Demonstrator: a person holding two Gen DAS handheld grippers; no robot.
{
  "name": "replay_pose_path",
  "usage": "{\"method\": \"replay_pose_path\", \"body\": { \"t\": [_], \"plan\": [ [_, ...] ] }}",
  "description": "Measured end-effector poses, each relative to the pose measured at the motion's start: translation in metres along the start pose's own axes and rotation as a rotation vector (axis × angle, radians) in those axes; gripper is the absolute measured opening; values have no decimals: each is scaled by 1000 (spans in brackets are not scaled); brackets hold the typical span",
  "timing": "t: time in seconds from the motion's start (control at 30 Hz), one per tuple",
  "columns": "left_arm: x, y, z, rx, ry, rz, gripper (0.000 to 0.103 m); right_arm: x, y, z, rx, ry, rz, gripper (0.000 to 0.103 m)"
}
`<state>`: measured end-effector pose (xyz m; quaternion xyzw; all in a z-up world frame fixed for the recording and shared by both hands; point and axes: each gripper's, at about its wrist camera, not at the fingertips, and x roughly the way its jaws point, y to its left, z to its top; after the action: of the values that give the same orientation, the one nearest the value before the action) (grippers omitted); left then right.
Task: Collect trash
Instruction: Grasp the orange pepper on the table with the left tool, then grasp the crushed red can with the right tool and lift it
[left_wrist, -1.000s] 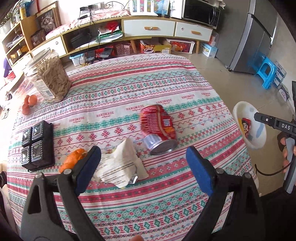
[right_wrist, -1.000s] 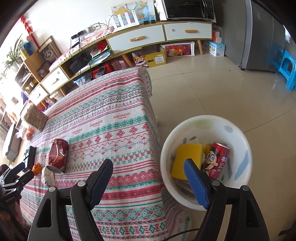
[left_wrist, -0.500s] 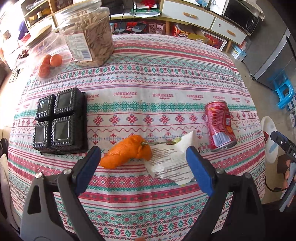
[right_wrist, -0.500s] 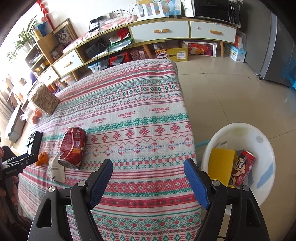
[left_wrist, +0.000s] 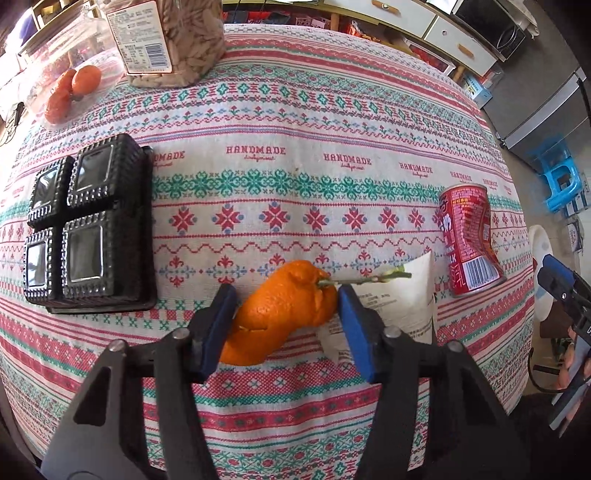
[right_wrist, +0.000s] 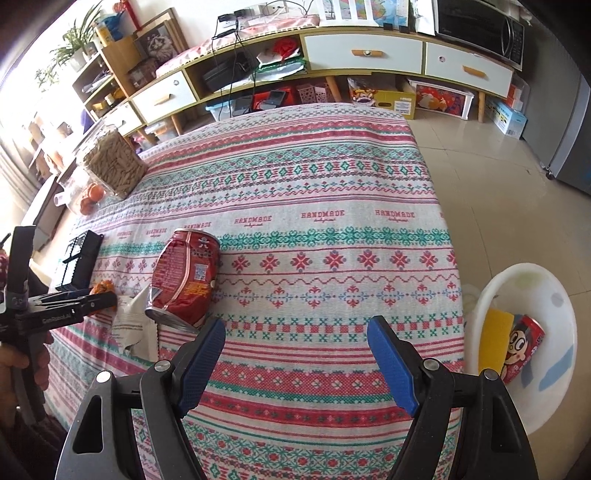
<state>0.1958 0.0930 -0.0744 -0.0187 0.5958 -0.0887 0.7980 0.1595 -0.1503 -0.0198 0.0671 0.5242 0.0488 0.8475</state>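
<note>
A piece of orange peel (left_wrist: 284, 314) with a green stem lies on the patterned tablecloth (left_wrist: 295, 110). My left gripper (left_wrist: 286, 291) points down at it, its jaws closing, and both blue pads touch the peel's sides. A white torn wrapper (left_wrist: 402, 295) lies just right of the peel, and a dented red can (left_wrist: 469, 240) lies on its side beyond that. My right gripper (right_wrist: 297, 325) hangs open over the cloth with nothing between its fingers; the can (right_wrist: 184, 273) is to its upper left. A white bin (right_wrist: 491, 284) on the floor at the right holds a yellow item and another red can.
A black four-cell tray (left_wrist: 88, 225) sits left of the peel. At the table's far side stand a jar of seeds (left_wrist: 173, 37) and a clear container with mandarins (left_wrist: 70, 88). A blue stool (left_wrist: 561, 177) and a fridge stand on the floor at the right.
My left gripper swung left from the can to the peel, came down and narrowed its jaws around it. My right gripper moved from above the bin to above the table.
</note>
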Motion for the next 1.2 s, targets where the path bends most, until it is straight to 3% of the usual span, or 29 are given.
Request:
{"method": "replay_pose_path", "body": {
  "t": [0.13,0.23,0.6,1.2],
  "plan": [
    [-4,2,-1,-4,-2,-20,37,6,16,2,-13,5,26,81],
    [-10,8,-6,-15,-10,-30,33,12,28,4,-28,14,45,81],
    [-46,25,-22,-42,-108,-34,32,35,63,13,-31,45,107,81],
    [-46,18,-33,-22,-112,-15,32,78,91,15,-42,91,90,79]
  ]
}}
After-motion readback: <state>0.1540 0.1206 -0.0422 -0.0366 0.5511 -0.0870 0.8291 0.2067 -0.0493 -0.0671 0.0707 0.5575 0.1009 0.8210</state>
